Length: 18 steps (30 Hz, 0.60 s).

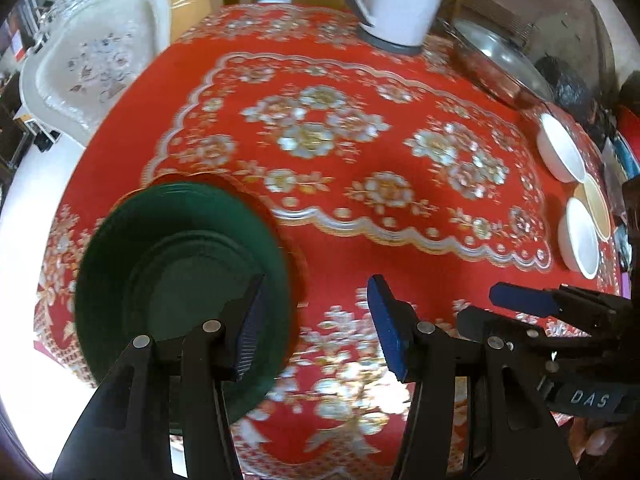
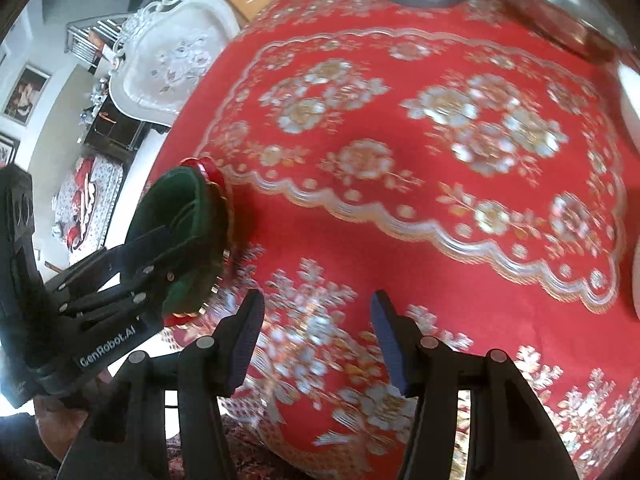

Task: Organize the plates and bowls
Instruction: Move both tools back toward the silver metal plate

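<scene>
Your left tongs point(image 1: 316, 320) and right tongs point(image 2: 316, 344) gape empty; the green plate point(image 1: 180, 280) overhangs the desk point(image 1: 360, 160) edge, so a nudge could tip it off.

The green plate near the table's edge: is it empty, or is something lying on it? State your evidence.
Empty. The green plate shows bare green surface; the left gripper hovers by its rim, jaws apart. Its near part is hidden.

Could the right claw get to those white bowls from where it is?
Probably yes. The right claw is open and empty, and only bare red cloth lies between it and the white bowls at the table's right edge.
</scene>
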{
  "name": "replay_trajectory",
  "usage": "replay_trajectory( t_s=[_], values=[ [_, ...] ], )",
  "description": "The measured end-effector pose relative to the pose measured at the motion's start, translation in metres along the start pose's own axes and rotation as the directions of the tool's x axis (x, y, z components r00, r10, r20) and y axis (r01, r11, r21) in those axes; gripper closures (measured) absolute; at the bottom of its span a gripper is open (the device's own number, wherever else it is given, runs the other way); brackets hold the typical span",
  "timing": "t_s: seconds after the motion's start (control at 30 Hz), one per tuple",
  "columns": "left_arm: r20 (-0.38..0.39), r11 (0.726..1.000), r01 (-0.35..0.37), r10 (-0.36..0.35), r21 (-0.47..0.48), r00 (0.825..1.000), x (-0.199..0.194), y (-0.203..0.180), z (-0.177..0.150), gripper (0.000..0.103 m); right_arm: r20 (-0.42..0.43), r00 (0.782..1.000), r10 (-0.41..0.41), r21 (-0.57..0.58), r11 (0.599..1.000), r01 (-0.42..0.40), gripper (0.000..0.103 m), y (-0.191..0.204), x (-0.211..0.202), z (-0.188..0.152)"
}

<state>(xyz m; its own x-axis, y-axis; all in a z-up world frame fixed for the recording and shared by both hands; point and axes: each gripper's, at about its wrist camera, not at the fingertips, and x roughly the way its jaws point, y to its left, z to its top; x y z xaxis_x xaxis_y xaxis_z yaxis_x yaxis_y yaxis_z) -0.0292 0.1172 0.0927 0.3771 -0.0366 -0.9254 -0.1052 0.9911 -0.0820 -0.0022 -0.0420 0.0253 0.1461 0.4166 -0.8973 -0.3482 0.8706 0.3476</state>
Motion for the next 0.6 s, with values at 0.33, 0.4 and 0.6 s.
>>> replay_trajectory(
  t_s=[0.33,0.4,0.6],
  values=[
    [-0.017,0.993,0.059,-0.058,0.105,0.998,0.006,-0.094,0.030,0.052,0.054,0.998,-0.014,0.143,0.990,0.007,0.047,-0.093,-0.050,-0.011],
    [-0.019,0.990,0.073,-0.071,0.122,0.997,0.008,-0.112,0.038,0.052,0.068,0.997,-0.030,0.165,0.986,0.019,0.047,-0.111,-0.061,-0.011],
    [-0.022,0.979,0.110,-0.108,0.171,0.994,0.015,-0.169,0.065,0.052,0.109,0.990,-0.089,0.230,0.971,0.062,0.047,-0.160,-0.093,-0.008]
  ],
)
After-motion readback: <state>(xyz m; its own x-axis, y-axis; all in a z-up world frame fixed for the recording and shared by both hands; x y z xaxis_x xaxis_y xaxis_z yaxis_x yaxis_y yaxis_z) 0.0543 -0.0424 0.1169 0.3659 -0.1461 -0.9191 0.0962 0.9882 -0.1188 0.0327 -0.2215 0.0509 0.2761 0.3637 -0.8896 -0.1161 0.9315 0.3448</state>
